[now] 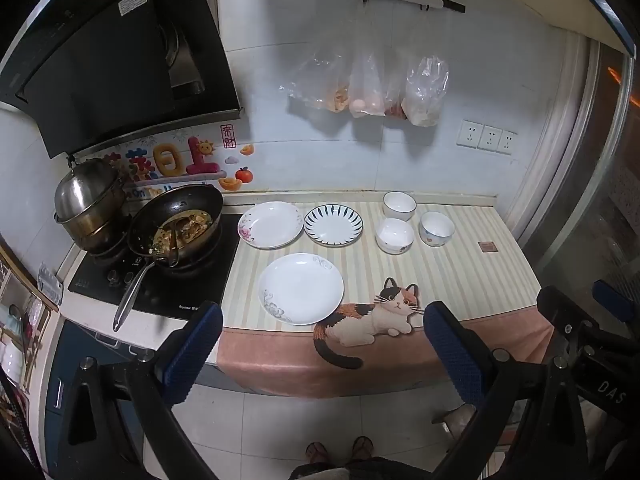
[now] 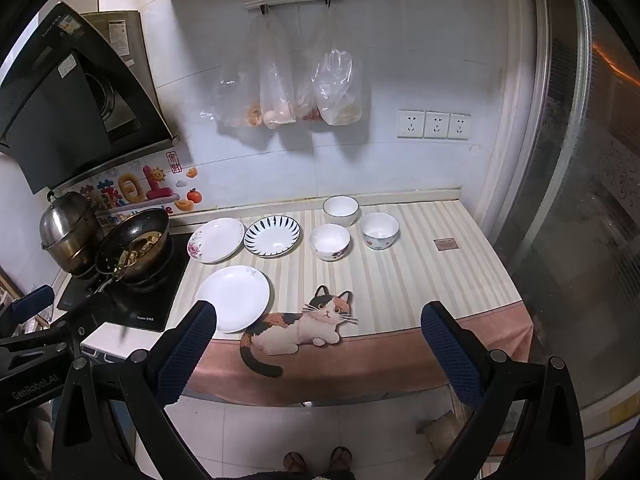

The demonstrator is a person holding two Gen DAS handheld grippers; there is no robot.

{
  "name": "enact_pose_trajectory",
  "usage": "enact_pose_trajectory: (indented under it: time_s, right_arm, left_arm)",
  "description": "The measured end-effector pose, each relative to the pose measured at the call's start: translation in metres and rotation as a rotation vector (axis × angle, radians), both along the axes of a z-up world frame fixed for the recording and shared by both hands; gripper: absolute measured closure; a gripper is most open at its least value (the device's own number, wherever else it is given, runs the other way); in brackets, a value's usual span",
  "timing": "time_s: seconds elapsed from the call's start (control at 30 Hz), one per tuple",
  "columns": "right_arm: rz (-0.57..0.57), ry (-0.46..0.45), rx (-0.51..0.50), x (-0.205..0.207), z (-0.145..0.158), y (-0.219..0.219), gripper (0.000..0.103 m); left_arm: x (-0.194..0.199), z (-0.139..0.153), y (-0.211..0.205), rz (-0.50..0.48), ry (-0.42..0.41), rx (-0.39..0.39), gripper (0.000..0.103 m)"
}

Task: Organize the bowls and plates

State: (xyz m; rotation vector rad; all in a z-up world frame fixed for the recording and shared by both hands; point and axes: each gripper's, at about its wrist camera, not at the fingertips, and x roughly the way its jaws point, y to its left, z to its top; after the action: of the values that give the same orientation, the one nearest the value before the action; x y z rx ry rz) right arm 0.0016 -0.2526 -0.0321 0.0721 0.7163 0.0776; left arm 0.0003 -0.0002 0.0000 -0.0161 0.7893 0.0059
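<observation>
Three plates lie on the striped counter mat: a white plate with grey swirls at the front, a floral plate behind it, and a blue-striped plate to its right. Three white bowls stand further right. In the right wrist view the front plate, floral plate, striped plate and bowls show too. My left gripper and right gripper are open, empty, held back from the counter's front edge.
A stove on the left holds a wok with food and a steel pot. A range hood hangs above. Plastic bags hang on the wall. A glass door bounds the right.
</observation>
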Motion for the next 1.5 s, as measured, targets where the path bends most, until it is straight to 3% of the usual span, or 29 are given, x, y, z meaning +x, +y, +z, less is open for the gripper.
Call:
enact_pose_trajectory:
  time_s: [1.5]
  right_arm:
    - [0.009,0.017,-0.005,0.013,-0.003,0.020,0.000]
  left_arm:
    - [0.005,-0.006,0.008,0.023,0.011,-0.003,0.000]
